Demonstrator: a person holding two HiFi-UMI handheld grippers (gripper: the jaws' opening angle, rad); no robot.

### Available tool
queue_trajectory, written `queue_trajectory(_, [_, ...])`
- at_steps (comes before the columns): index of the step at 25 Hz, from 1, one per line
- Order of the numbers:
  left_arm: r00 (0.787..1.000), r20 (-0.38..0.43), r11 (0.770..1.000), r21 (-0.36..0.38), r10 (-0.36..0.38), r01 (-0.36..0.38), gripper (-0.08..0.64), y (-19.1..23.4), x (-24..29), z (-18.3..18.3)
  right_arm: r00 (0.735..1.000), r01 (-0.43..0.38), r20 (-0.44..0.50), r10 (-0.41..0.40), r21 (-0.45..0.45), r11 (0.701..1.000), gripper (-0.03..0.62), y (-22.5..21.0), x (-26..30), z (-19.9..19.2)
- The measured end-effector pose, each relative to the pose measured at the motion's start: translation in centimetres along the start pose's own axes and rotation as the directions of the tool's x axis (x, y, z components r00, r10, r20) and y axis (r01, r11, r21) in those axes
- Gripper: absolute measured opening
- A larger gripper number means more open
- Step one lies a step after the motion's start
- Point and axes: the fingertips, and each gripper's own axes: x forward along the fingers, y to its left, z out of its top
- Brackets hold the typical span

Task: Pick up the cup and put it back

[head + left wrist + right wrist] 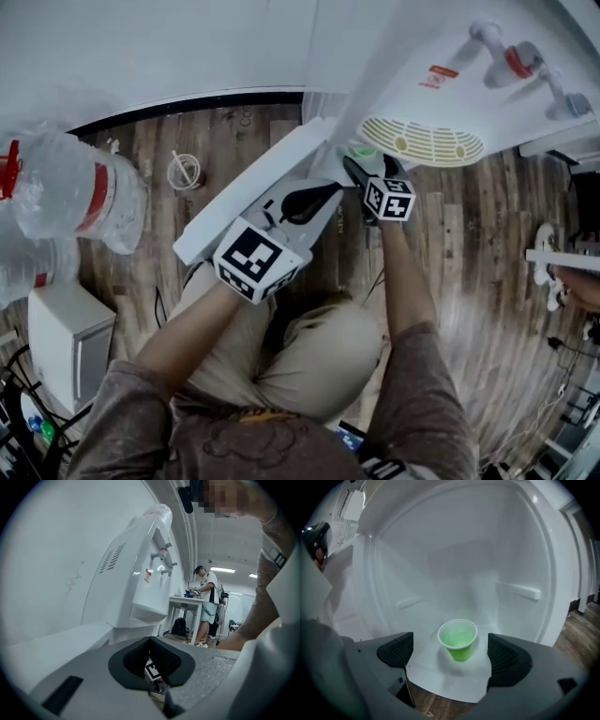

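Now we hold our right gripper (pixel 451 652) with its 2 jaws spread wide, flanking but not touching the small translucent green plastic cup (pixel 458 641). It stands upright at lower centre on the white plastic cabinet floor (pixel 440 679). Our left gripper (pixel 152 662) is clenched, empty.

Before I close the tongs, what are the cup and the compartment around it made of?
The cup looks like thin translucent green plastic: light shows through its wall. The compartment wall seems glossy white moulded plastic, smooth with rounded corners.
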Motion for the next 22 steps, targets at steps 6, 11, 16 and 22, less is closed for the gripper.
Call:
queue_trajectory(6, [1.0,0.007,1.0,-0.001,0.011,-0.011,0.003,0.3,0.3,-0.3,0.999,0.035,-0.021,-0.035,-0.024,0.999,0.47,-1.4,2.5,-0.1])
queue_trajectory(11, [1.0,-0.006,1.0,-0.004,0.007,-0.007,0.003,0.2,0.7,-0.8,0.998,0.06,-0.035,-0.061,-0.033,0.998,0.437,-1.8,3.3,-0.7])
queue_trajectory(16, [1.0,-0.015,0.999,-0.045,0.004,-0.005,0.003,0.5,1.0,-1.3,0.997,0.057,-0.047,-0.059,-0.053,0.997,0.413,-1.5,3.7,-0.9])
queue_trajectory(22, [1.0,-0.014,0.998,-0.055,0.015,-0.016,0.003,1.0,1.0,-1.5,0.998,0.041,-0.045,-0.045,-0.081,0.996,0.347,-1.0,4.0,-0.4])
